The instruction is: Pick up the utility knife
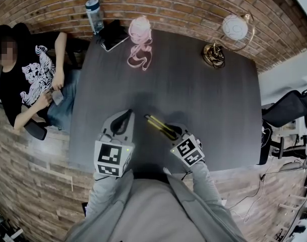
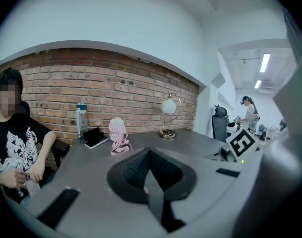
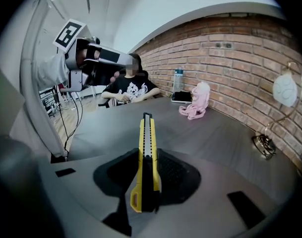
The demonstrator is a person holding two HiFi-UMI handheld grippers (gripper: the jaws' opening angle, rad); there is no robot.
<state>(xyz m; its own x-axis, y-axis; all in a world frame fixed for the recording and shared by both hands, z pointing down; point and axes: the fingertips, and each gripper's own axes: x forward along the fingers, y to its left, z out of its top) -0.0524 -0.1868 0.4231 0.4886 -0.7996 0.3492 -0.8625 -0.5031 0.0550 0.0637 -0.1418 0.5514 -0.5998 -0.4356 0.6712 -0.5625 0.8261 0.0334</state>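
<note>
The utility knife (image 1: 159, 126) is yellow and black, and it is lifted a little above the dark grey table (image 1: 193, 100) near the front edge. My right gripper (image 1: 172, 133) is shut on its handle end, and the blade end points away to the upper left. In the right gripper view the knife (image 3: 147, 152) stands upright between the two black pads and sticks out past them. My left gripper (image 1: 126, 117) hovers beside it on the left. Its jaws are shut with nothing between them, as the left gripper view (image 2: 150, 176) also shows.
At the table's far edge stand a pink figurine (image 1: 140, 40), a water bottle (image 1: 94, 14), a black phone case (image 1: 113, 35) and a globe lamp on a brass base (image 1: 225, 39). A seated person (image 1: 29, 79) is at the left side. A black office chair (image 1: 289, 107) is at the right.
</note>
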